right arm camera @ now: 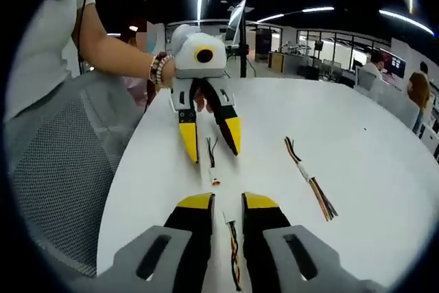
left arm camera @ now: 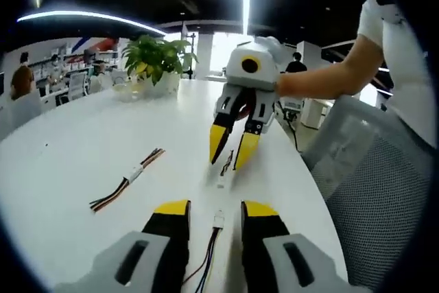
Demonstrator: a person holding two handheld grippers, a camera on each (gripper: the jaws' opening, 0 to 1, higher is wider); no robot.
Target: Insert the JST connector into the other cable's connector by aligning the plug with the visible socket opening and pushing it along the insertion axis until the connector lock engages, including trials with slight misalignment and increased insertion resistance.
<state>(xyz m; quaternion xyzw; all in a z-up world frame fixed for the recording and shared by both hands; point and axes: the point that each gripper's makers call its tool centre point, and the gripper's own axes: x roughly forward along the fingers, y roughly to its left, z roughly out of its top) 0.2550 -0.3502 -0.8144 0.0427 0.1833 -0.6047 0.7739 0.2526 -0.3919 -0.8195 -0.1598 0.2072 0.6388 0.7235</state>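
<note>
Big white table (left arm camera: 82,142) is taking up most of both views, with a mesh chair (left arm camera: 384,190) sitting at its edge and a plant (left arm camera: 156,60) at the far end. The left gripper (left arm camera: 214,212) and right gripper (right arm camera: 227,200) are facing each other, both with jaws apart, each straddling its own cable without clamping it. The left cable's white connector (left arm camera: 219,219) is lying between the left jaws, the right cable (right arm camera: 233,252) is lying between the right jaws, and a spare cable (left arm camera: 127,179) is sitting off to the side.

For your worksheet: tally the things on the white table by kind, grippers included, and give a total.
Grippers: 2, left and right
Connector cables between them: 2
Spare wire bundle: 1
Potted plant: 1
Total: 6
</note>
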